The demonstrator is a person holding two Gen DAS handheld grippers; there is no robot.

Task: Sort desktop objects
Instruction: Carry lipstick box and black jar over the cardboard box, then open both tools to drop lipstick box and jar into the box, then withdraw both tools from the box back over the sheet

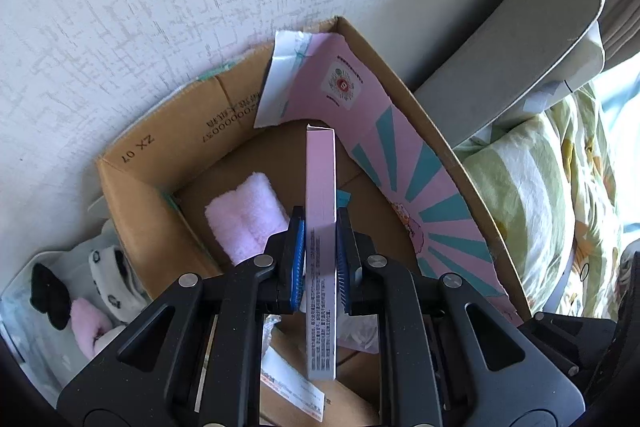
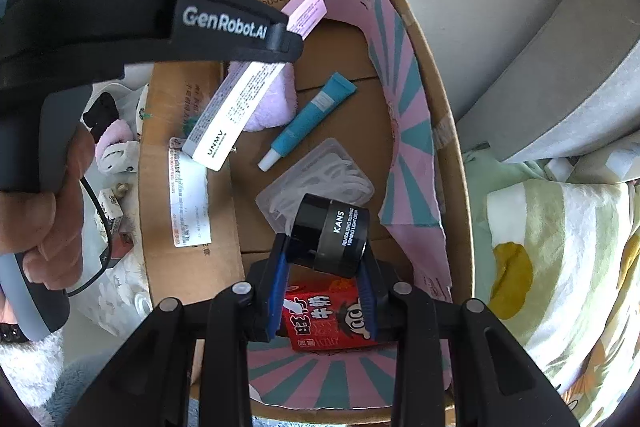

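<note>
My left gripper is shut on a long pink and white carton and holds it over the open cardboard box. The right wrist view shows that carton and the left gripper above the box. My right gripper is shut on a black KANS cream jar, held over the box floor. In the box lie a blue tube, a clear packet of white picks, a red milk carton and a pink towel.
A pink and teal striped flap lines the box's right wall. Left of the box sits a bin with socks. A grey bed headboard and a patterned quilt lie to the right. A white wall is behind.
</note>
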